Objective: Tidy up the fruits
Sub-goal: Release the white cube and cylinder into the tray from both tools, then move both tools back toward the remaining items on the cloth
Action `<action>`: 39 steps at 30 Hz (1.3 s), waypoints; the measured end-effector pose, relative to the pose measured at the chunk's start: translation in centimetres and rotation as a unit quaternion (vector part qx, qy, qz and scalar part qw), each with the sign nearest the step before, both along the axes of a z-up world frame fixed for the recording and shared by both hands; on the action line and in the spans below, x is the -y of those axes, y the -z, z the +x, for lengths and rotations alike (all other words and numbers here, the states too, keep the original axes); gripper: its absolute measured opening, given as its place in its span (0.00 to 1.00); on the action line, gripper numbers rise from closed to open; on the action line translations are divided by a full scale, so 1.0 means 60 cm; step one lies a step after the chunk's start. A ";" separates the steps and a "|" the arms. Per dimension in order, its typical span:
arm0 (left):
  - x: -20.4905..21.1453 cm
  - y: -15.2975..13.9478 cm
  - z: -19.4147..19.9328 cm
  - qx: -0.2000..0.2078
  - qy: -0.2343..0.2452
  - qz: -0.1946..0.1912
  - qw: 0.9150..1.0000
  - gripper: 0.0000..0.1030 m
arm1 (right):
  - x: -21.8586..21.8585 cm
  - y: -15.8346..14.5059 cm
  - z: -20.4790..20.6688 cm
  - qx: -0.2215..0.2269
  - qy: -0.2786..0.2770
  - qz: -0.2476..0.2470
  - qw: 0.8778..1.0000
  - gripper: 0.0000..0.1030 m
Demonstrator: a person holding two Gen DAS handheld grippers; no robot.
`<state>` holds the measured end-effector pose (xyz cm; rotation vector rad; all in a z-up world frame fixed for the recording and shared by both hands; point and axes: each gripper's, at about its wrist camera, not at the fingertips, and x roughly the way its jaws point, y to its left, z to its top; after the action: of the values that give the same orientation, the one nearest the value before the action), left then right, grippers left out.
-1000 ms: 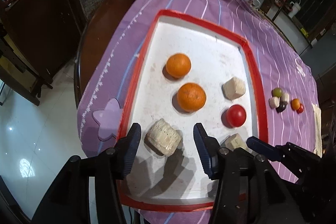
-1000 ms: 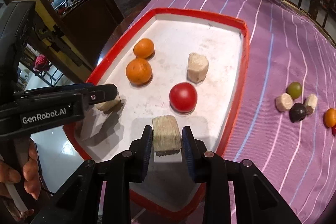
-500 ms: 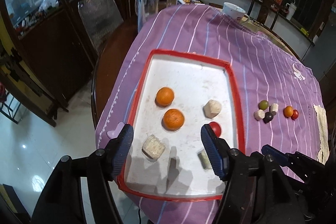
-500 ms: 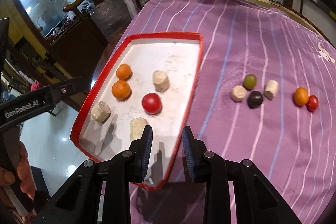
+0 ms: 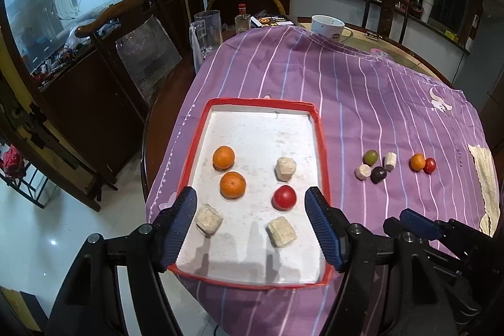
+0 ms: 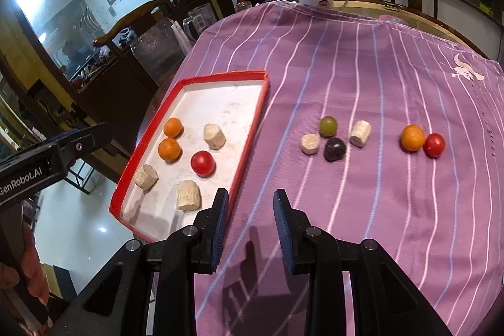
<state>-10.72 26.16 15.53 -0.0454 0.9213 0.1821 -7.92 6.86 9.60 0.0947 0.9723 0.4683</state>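
Observation:
A red-rimmed white tray (image 5: pixel 321 147) holds two oranges (image 5: pixel 232 185), a red tomato (image 5: pixel 284 197) and three beige blocks (image 5: pixel 281 231). On the purple striped cloth to its right lie a green grape (image 6: pixel 328 125), a dark plum (image 6: pixel 335 149), two beige pieces (image 6: pixel 360 133), a small orange (image 6: pixel 412 137) and a cherry tomato (image 6: pixel 434 145). My left gripper (image 5: pixel 249 191) hangs high above the tray's near end, its jaws opening with nothing in them. My right gripper (image 6: pixel 251 192) hovers over bare cloth beside the tray's right rim, jaws narrowly apart and empty.
A white mug (image 5: pixel 327 25), a glass pitcher (image 5: pixel 206 30) and a small bottle (image 5: pixel 242 18) stand at the table's far edge. A wooden chair (image 5: pixel 141 46) is at the far left. A beige cloth (image 5: pixel 486 178) lies at the table's right edge.
Both grippers rose and drew back from the tray. The left jaws widened away from the beige block between them. The right gripper left its block in the tray and shifted right over the cloth.

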 end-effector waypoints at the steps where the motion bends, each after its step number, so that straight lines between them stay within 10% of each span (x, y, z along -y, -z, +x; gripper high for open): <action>1: 0.006 -0.001 -0.002 0.000 0.000 0.002 1.000 0.69 | 0.006 -0.001 0.000 0.001 0.000 0.001 1.000 0.32; 17: 0.107 0.004 -0.008 0.000 -0.002 0.000 1.000 0.75 | 0.121 -0.003 0.003 0.001 0.007 -0.001 1.000 0.32; 27: 0.149 0.093 0.029 -0.056 -0.002 -0.093 0.994 0.75 | 0.240 0.050 0.035 -0.047 0.066 -0.016 0.997 0.32; 39: 0.240 0.139 0.077 -0.069 0.060 -0.119 0.989 0.75 | 0.327 0.088 0.085 -0.067 0.096 -0.017 0.993 0.31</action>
<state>-6.10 11.76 7.19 -0.2000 1.0777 -0.0388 -2.81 -12.77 4.29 0.1896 1.0913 0.2715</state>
